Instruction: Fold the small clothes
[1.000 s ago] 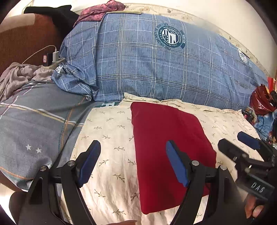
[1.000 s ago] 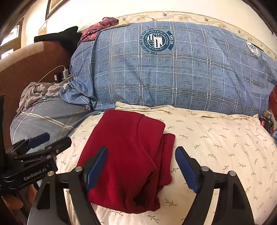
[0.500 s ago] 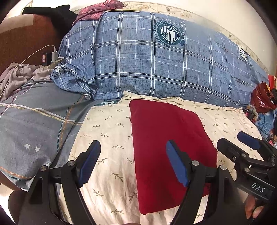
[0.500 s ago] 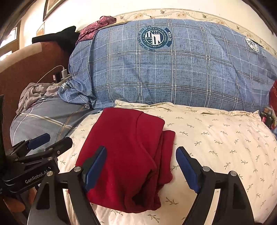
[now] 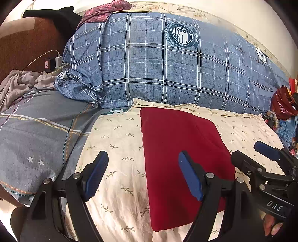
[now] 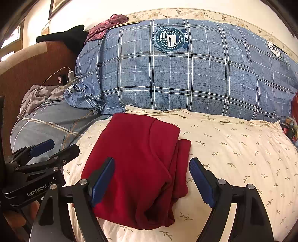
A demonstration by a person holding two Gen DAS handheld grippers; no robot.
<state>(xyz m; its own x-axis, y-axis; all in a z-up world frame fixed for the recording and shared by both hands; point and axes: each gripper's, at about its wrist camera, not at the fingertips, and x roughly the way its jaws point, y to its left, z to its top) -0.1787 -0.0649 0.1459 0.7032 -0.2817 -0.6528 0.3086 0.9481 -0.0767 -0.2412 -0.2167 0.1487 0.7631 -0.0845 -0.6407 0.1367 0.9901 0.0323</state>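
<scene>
While a folded red garment (image 5: 178, 149) lies on the cream leaf-print sheet (image 5: 115, 141), just near of a large blue plaid duvet (image 5: 167, 74), the left gripper (image 5: 143, 175) and right gripper (image 6: 152, 178) are held above it, jaws spread wide, nothing gripped. A grey pillow (image 5: 37, 134) is seen at left.

One folded dark red knit garment (image 6: 137, 163); one cream leaf-print sheet (image 6: 232, 154); one large blue plaid quilt (image 6: 186, 78) with two round crests showing; one grey-blue checked pillow (image 5: 37, 137); one crumpled grey cloth (image 5: 20, 83); one maroon patterned cloth (image 5: 104, 12); two black grippers with blue pads, left gripper (image 5: 142, 176) and right gripper (image 6: 151, 179); one white charger plug (image 5: 58, 59)
</scene>
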